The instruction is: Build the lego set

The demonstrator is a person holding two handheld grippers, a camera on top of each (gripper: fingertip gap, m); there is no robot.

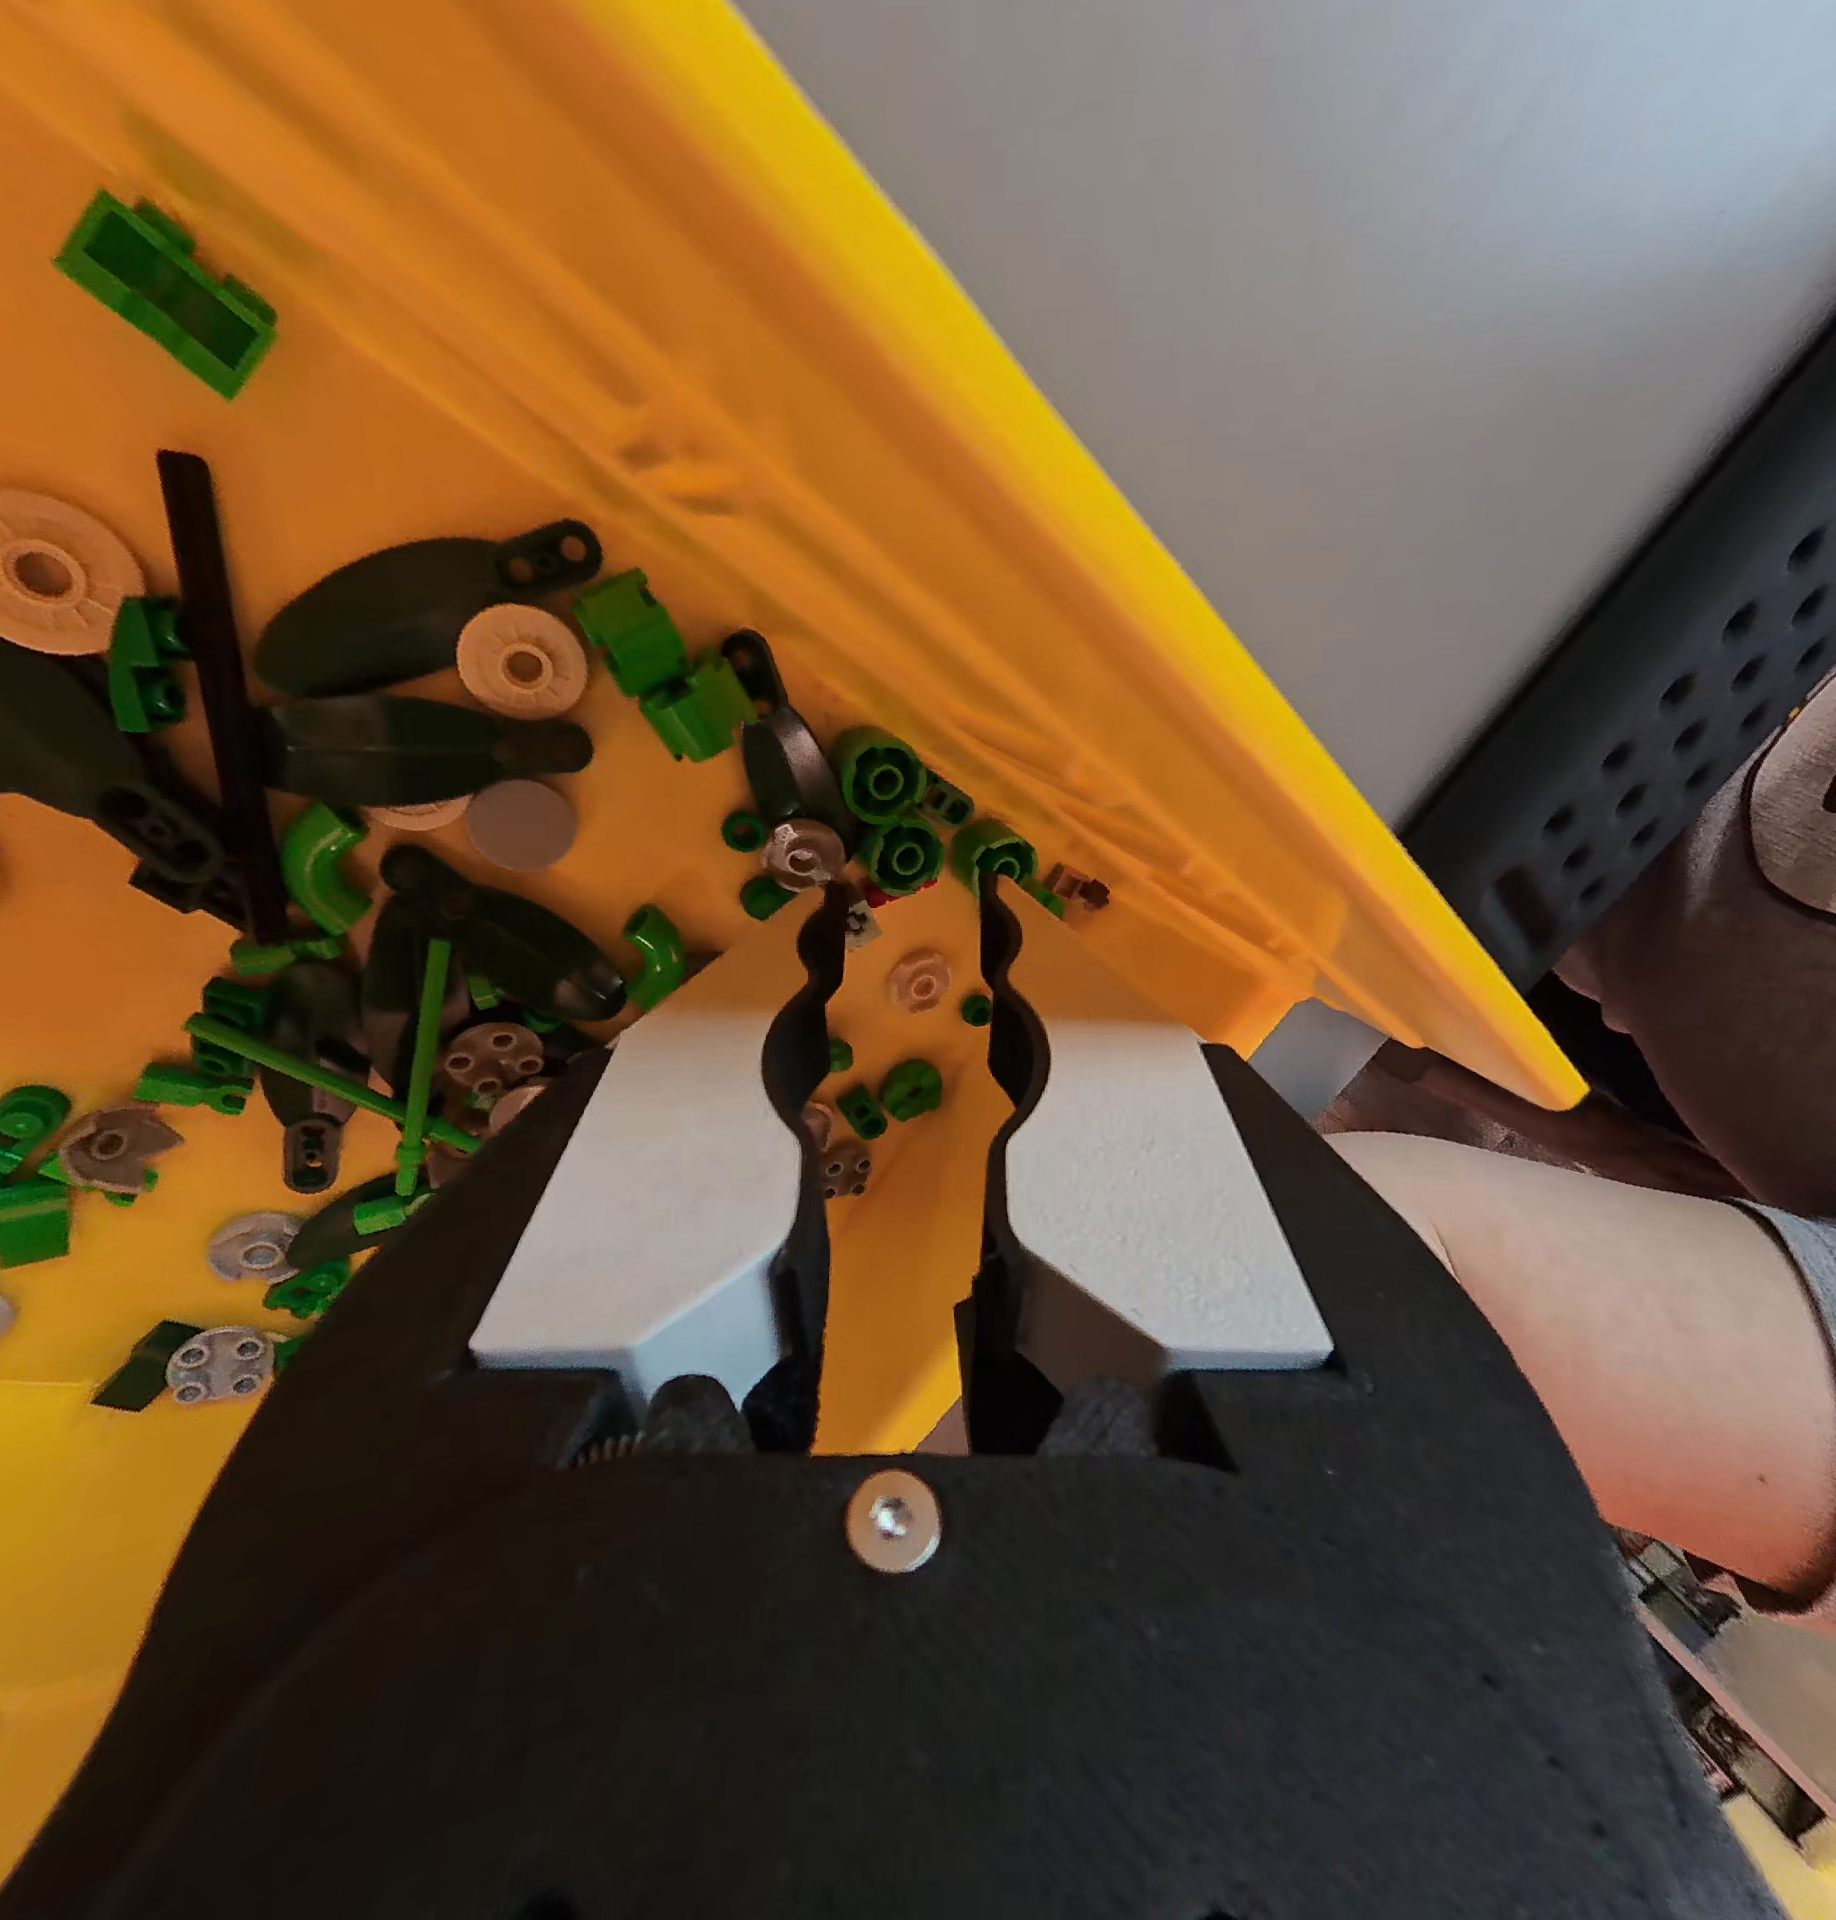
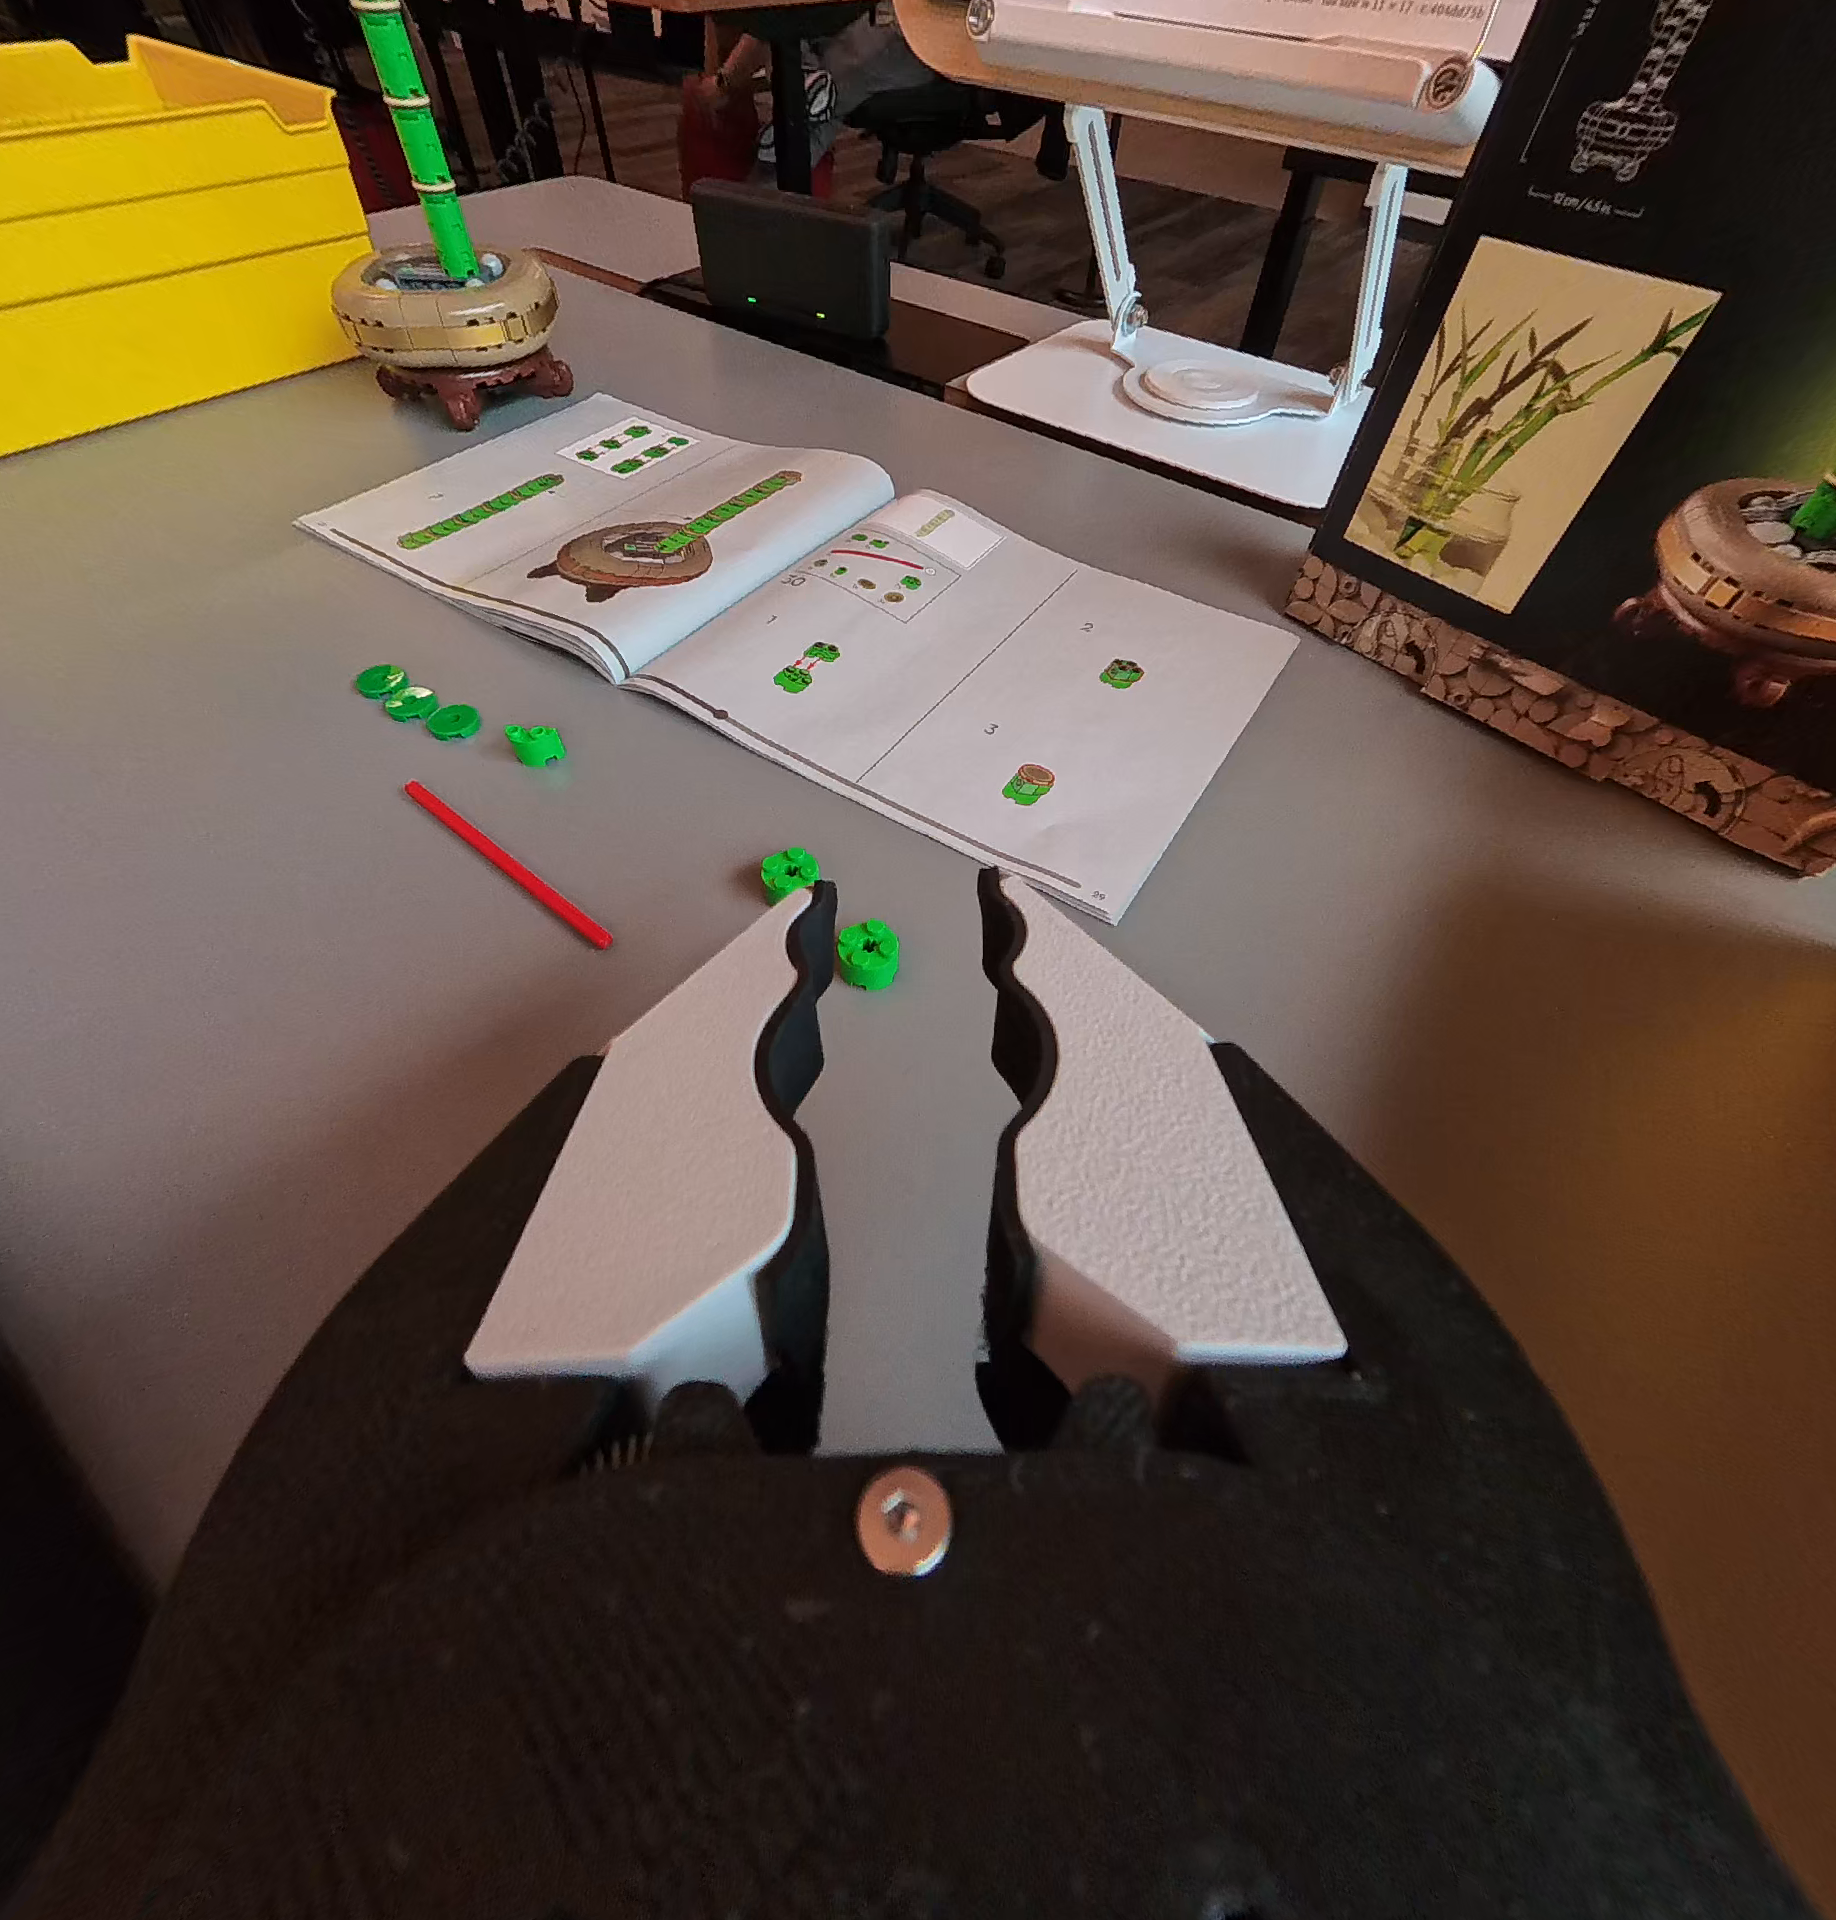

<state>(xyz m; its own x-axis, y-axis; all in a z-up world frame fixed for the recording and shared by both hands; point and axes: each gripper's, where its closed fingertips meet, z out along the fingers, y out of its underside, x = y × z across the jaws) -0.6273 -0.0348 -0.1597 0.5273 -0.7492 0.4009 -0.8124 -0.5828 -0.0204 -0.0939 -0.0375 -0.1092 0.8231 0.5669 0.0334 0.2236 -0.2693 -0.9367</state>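
My left gripper (image 1: 912,896) is open and empty inside the yellow bin (image 1: 997,644), tips close to several green round bricks (image 1: 901,854) by the bin wall. Loose green, dark and tan pieces (image 1: 415,748) lie across the bin floor. My right gripper (image 2: 906,891) is open and empty above the grey table (image 2: 218,1018). A green round brick (image 2: 867,953) lies between its fingers near the tips, another (image 2: 789,871) just beyond the left tip. A red rod (image 2: 509,865), three green discs (image 2: 415,703) and a green piece (image 2: 536,744) lie to the left. The tan pot with a green stalk (image 2: 446,301) stands far left.
An open instruction booklet (image 2: 789,623) lies ahead of the right gripper. The set's box (image 2: 1620,468) stands at the right, a white stand (image 2: 1205,384) behind. The yellow bin (image 2: 114,229) sits far left. A person's arm (image 1: 1620,1351) shows right of the left gripper. Tip to tip, the grippers are about 55 centimeters apart. My right gripper is the nearer one to the red rod (image 2: 509,865): about 12 centimeters, against 40 centimeters. My right gripper is the nearer one to the green piece (image 2: 536,744): about 15 centimeters, against 35 centimeters.
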